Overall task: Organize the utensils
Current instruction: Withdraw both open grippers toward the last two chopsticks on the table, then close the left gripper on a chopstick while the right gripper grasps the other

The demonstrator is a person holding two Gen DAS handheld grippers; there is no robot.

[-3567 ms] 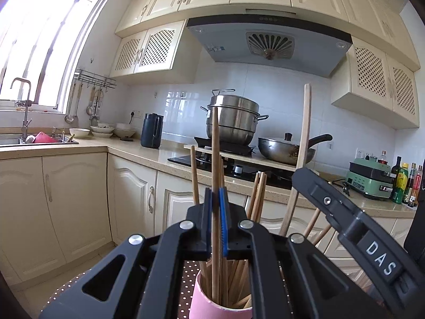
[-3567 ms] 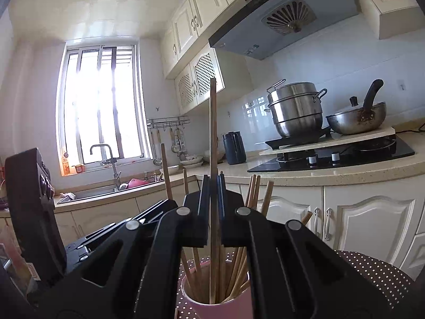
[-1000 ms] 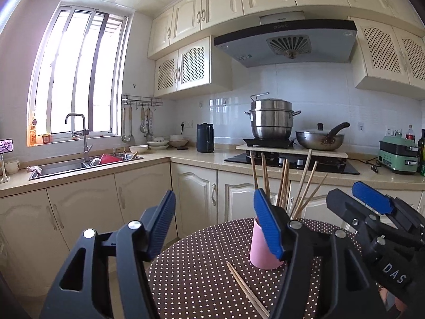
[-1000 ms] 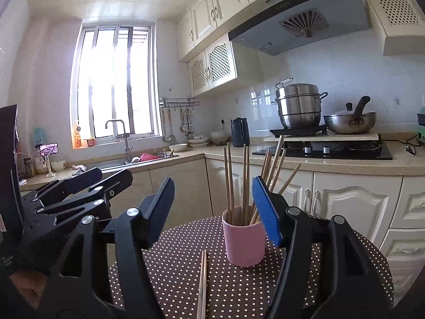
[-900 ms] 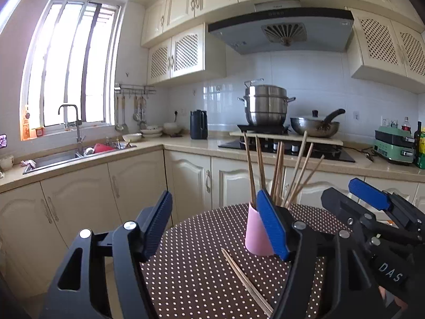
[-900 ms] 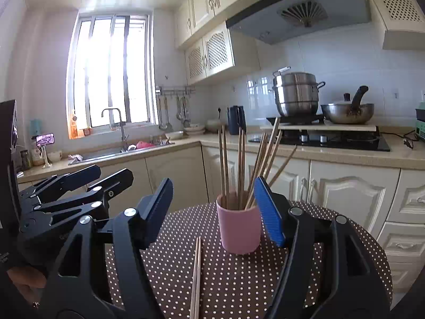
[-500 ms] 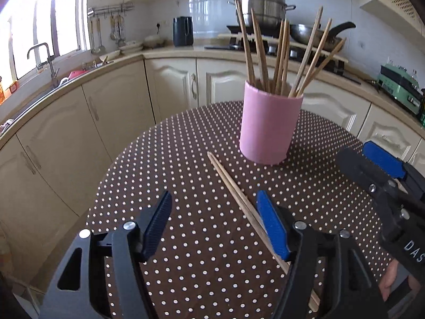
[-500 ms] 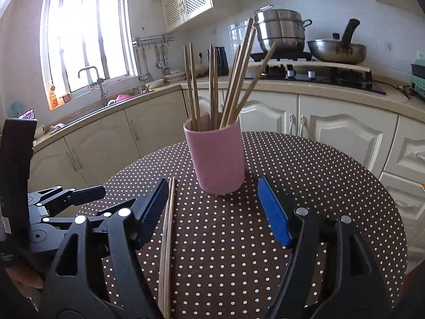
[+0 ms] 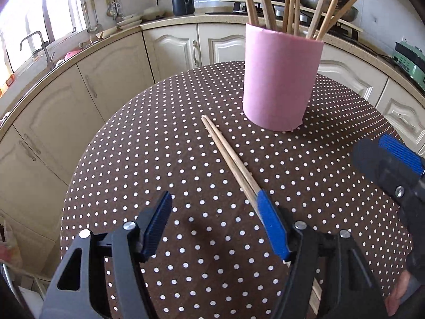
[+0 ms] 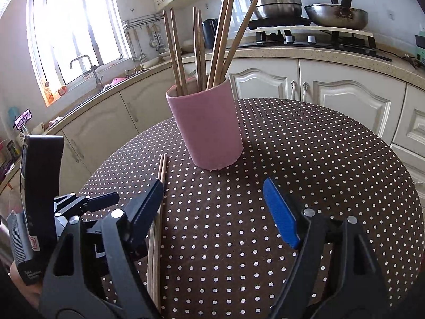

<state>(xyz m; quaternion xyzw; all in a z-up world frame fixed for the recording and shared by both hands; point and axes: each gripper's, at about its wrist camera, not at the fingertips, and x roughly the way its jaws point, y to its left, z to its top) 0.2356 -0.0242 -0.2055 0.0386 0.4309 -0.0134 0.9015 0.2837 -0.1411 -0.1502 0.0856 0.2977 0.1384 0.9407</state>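
While the left gripper point(image 9: 212, 212) hangs wide open and empty over the dotted table point(image 9: 159, 146), two loose chopsticks point(image 9: 228, 159) lie beside the pink cup point(image 9: 279, 79), passing under its right finger. From the right wrist, the right gripper point(image 10: 212, 202), jaws just widening, grips nothing; the chopsticks run under its left finger.

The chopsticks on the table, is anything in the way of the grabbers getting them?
Nothing visible. The two chopsticks lie bare on the table beside the pink cup. The left gripper and right gripper are both open just above them.
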